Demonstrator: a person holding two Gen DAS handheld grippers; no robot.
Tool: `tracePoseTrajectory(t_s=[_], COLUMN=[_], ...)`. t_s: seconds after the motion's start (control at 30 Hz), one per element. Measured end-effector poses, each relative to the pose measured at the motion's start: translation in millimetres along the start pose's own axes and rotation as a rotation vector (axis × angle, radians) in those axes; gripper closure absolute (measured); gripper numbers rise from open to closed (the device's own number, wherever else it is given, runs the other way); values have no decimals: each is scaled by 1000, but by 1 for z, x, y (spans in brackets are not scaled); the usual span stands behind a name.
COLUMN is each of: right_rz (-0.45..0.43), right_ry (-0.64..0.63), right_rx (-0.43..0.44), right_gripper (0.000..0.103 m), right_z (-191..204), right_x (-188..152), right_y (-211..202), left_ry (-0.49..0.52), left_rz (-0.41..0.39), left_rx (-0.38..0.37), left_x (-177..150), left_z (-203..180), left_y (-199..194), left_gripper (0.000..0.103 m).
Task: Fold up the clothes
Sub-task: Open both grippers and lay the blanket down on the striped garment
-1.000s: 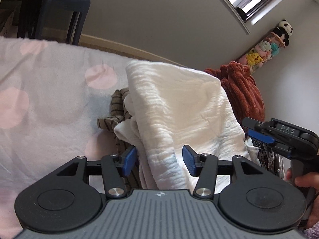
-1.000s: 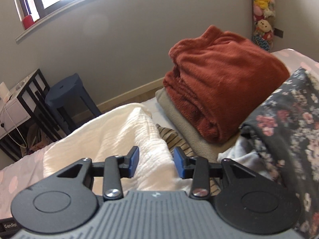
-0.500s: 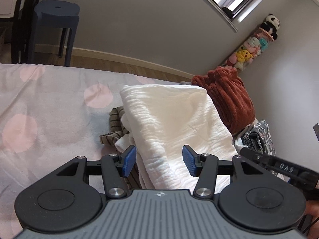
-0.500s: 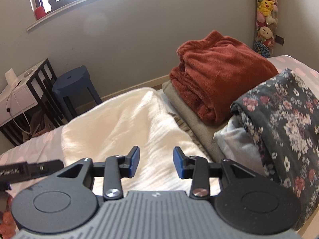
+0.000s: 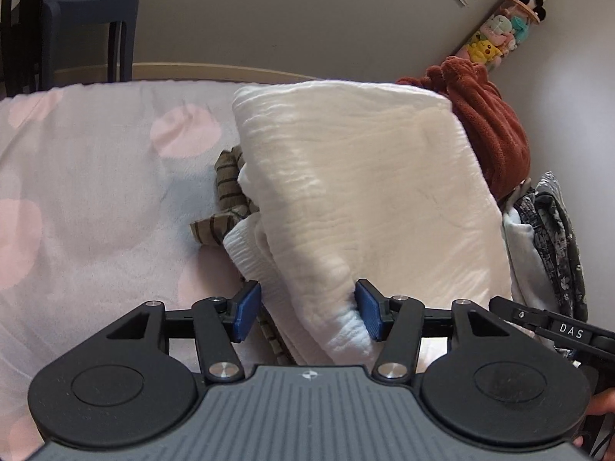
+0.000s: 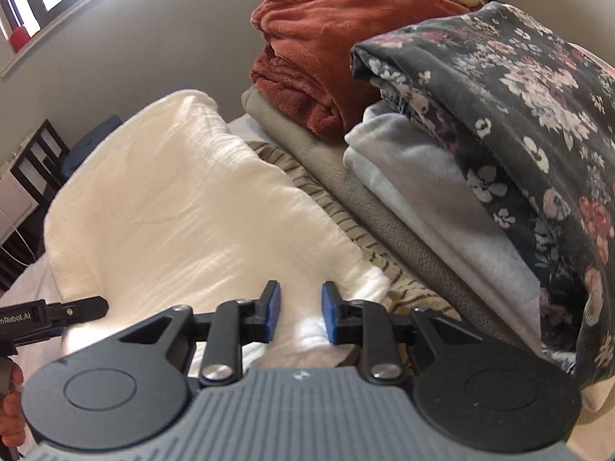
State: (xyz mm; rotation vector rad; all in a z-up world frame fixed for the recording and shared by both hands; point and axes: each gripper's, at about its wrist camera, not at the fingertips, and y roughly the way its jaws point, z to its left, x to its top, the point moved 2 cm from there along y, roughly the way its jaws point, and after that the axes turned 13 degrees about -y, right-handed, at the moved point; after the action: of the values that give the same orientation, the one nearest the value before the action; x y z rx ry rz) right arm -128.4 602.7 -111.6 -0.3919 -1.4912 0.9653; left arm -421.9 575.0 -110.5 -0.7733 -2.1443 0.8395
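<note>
My right gripper point(image 6: 298, 317) now sits lower and closer to the white garment point(image 6: 184, 207), its blue pads narrower than a second ago. My left gripper point(image 5: 307, 313) has dropped toward that garment's point(image 5: 357, 192) near edge, jaws as wide as before.

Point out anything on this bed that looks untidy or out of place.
The brown striped garment lies crumpled under the folded white crinkled cloth, poking out at its left edge. The rust fleece and dark floral garment sit neatly folded.
</note>
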Motion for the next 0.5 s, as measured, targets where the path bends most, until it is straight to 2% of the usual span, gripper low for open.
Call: tracePoseTrajectory(t_s=[0.13,0.27,0.4,0.5], right_rz=[-60,-112,-126,-115], right_ry=[-29,-56,-101,-98], right_rx=[18,36,26,24], right_gripper=[76,76,76,76], right_z=[7,17,30,32], right_x=[16,40,58,65], right_y=[-21,-32,-26,-19], left_ry=[95,205,350,457], left_rz=[-47,-69,-48,-43], left_rx=[-43,-96,-124,-99], left_x=[17,43,71,87], left_z=[-18,-43,-81,-105], left_y=[-32,-41,-25,-14], left_gripper=[53,56,61,61])
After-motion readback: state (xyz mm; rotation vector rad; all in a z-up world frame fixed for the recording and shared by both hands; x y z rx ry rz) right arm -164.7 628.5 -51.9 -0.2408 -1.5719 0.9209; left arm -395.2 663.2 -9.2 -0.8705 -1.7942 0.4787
